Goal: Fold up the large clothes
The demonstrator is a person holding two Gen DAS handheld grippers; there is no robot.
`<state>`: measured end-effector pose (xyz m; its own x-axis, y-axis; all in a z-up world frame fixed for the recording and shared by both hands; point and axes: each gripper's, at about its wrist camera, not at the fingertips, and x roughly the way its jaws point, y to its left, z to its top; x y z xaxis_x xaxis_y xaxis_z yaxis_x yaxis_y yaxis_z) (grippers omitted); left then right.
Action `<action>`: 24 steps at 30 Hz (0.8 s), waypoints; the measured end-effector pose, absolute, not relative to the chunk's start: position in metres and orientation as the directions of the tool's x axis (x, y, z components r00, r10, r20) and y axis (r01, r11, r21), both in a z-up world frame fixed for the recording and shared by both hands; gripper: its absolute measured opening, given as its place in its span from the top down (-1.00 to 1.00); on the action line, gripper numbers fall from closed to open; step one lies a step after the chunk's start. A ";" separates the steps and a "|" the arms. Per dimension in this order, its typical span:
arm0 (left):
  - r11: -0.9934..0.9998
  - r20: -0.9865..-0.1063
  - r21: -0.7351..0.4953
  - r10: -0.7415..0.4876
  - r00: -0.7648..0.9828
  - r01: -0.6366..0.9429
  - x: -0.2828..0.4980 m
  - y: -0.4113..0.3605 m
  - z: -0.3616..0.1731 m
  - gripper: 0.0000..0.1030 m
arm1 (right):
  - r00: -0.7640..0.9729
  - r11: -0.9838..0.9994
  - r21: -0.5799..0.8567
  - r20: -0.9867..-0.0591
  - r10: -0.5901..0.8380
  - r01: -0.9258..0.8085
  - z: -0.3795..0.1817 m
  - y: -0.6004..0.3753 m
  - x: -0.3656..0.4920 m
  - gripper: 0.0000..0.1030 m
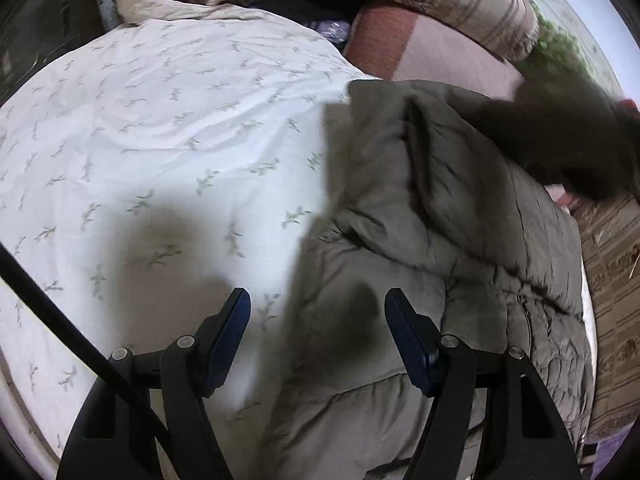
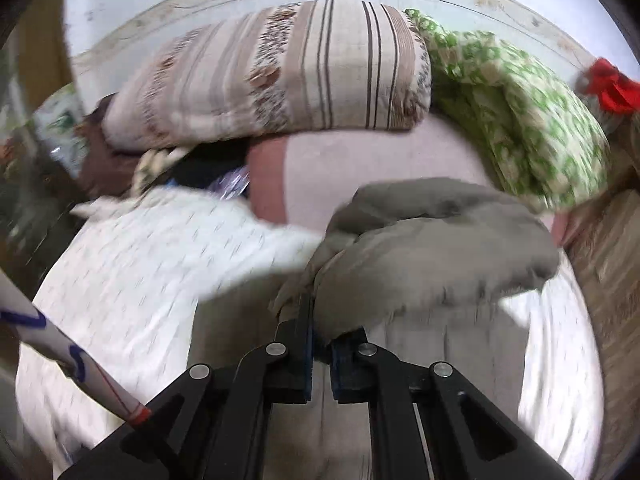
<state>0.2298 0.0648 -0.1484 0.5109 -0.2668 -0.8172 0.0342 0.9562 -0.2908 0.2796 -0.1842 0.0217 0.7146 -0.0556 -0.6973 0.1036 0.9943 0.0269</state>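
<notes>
A grey-green padded coat (image 1: 460, 248) lies on the right half of a bed covered by a white sheet with small leaf prints (image 1: 160, 120). My left gripper (image 1: 318, 300) is open and empty, hovering just above the coat's left edge where it meets the sheet. In the right wrist view, my right gripper (image 2: 320, 332) is shut on a fold of the coat (image 2: 432, 240) and holds it lifted above the sheet (image 2: 140, 260). The view is motion-blurred. A dark blurred shape (image 1: 568, 136) at the right of the left wrist view hangs over the coat.
A striped beige quilt (image 2: 288, 72) and a green-patterned quilt (image 2: 528, 112) are piled at the bed's head against the wall. A pink-and-red pillow (image 2: 360, 172) lies in front of them. Dark clothes (image 2: 112, 160) sit at the far left. A patterned brown mat (image 1: 612, 280) lies right of the bed.
</notes>
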 end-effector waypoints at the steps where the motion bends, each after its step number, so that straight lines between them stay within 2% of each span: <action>1: 0.955 -0.813 -0.296 -0.267 0.518 0.028 0.230 0.068 -0.146 -0.33 | 0.712 0.995 0.032 -0.700 -0.047 0.096 0.014 -0.182 0.256 0.88; 3: 0.954 -0.804 -0.299 -0.260 0.535 0.015 0.227 0.075 -0.141 -0.33 | 0.690 0.994 0.059 -0.724 -0.019 0.088 -0.016 -0.177 0.211 0.88; 6: 0.957 -0.795 -0.290 -0.243 0.556 0.003 0.227 0.080 -0.138 -0.33 | 0.649 0.989 0.094 -0.761 0.000 0.110 -0.063 -0.173 0.188 0.88; 12: 0.968 -0.802 -0.253 -0.206 0.561 -0.006 0.224 0.080 -0.139 -0.33 | 0.556 0.963 0.131 -0.831 -0.024 0.236 -0.141 -0.183 0.240 0.89; 15: 0.973 -0.802 -0.230 -0.184 0.569 -0.010 0.225 0.077 -0.139 -0.33 | 0.525 0.962 0.114 -0.850 -0.035 0.249 -0.161 -0.177 0.259 0.88; 19: 0.974 -0.816 -0.225 -0.188 0.547 -0.001 0.228 0.072 -0.144 -0.33 | 0.558 0.964 0.104 -0.829 -0.052 0.245 -0.153 -0.174 0.256 0.82; 21: 0.974 -0.813 -0.228 -0.194 0.549 0.006 0.227 0.072 -0.144 -0.33 | 0.583 0.974 0.103 -0.811 -0.037 0.204 -0.142 -0.173 0.244 0.66; 23: 0.974 -0.805 -0.224 -0.191 0.562 0.010 0.224 0.072 -0.140 -0.33 | 0.605 0.981 0.100 -0.796 -0.020 0.164 -0.131 -0.174 0.231 0.18; 24: 0.974 -0.801 -0.224 -0.191 0.568 0.011 0.223 0.072 -0.138 -0.33 | 0.608 0.982 0.100 -0.793 -0.017 0.158 -0.125 -0.175 0.221 0.04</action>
